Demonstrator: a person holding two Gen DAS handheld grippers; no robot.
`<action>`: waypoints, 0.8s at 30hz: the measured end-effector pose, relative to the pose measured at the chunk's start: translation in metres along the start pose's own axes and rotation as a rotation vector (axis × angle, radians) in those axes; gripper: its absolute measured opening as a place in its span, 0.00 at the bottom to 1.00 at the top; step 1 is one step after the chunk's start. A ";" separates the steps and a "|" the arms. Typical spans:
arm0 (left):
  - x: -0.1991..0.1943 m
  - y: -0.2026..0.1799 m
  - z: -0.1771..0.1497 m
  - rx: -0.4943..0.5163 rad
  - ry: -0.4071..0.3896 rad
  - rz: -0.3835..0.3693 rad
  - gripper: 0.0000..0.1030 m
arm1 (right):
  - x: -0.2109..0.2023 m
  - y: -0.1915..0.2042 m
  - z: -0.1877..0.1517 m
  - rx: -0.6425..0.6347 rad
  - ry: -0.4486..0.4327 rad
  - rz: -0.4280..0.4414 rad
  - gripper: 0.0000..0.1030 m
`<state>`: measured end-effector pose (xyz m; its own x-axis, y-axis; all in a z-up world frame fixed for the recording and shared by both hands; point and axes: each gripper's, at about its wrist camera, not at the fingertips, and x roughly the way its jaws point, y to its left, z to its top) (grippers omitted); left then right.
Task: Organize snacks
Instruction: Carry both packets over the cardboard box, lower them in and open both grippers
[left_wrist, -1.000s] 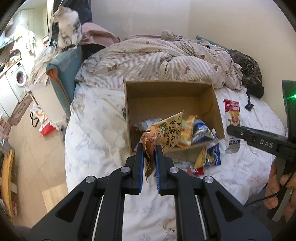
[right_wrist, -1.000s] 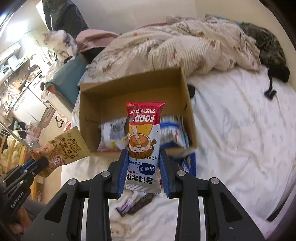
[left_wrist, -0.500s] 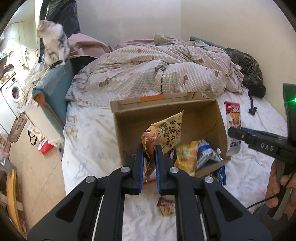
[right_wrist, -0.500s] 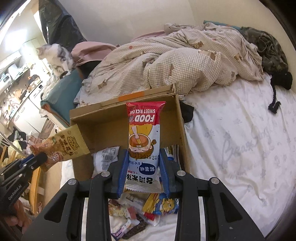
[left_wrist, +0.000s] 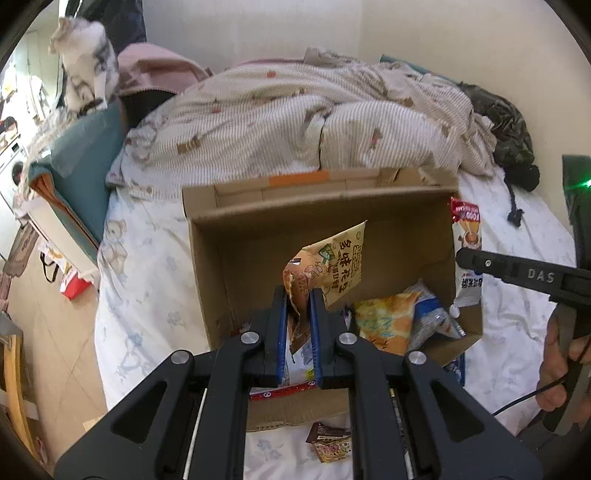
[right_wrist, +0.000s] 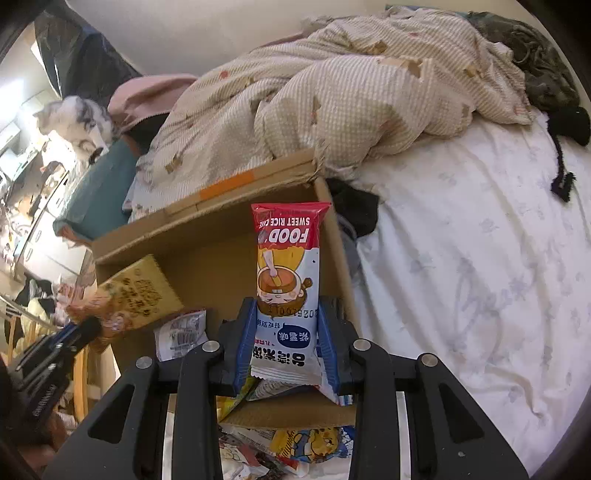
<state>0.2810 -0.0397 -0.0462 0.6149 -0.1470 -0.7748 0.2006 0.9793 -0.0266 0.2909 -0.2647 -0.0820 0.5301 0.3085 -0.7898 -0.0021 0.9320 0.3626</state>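
Observation:
My left gripper (left_wrist: 298, 295) is shut on a crumpled orange-yellow peanut snack bag (left_wrist: 332, 266), which hangs over the open cardboard box (left_wrist: 207, 280) on the bed. My right gripper (right_wrist: 287, 314) is shut on a red, white and blue sweet rice cake packet (right_wrist: 286, 273), upright above the box's right side (right_wrist: 341, 258). Several snack packets (left_wrist: 388, 321) lie inside the box. In the left wrist view the right gripper (left_wrist: 461, 258) and its packet (left_wrist: 467, 236) show at the box's right wall. The left gripper (right_wrist: 88, 325) with its bag (right_wrist: 136, 295) appears at the left in the right wrist view.
Loose snack wrappers (left_wrist: 328, 445) lie on the white sheet in front of the box. A rumpled checked duvet (left_wrist: 314, 122) fills the bed behind it. A cat (left_wrist: 86, 77) sits on furniture at the far left. A person's hand (left_wrist: 561, 365) holds the right gripper's handle.
Both grippers have moved forward and down toward the box, which now looms larger. The peanut bag and the rice cake packet now hang over the box's inside; both grips are unchanged.

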 end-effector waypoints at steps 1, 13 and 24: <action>0.005 0.001 -0.001 -0.008 0.012 -0.002 0.08 | 0.003 0.002 0.000 -0.012 0.006 -0.007 0.33; 0.035 0.010 -0.012 -0.003 0.062 0.014 0.09 | 0.026 0.013 -0.003 -0.088 0.063 -0.061 0.33; 0.028 0.005 -0.009 0.017 0.032 0.019 0.10 | 0.022 0.010 -0.002 -0.072 0.052 -0.035 0.33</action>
<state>0.2924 -0.0380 -0.0733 0.5942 -0.1237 -0.7947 0.2020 0.9794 -0.0014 0.3008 -0.2477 -0.0966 0.4866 0.2828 -0.8266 -0.0457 0.9531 0.2992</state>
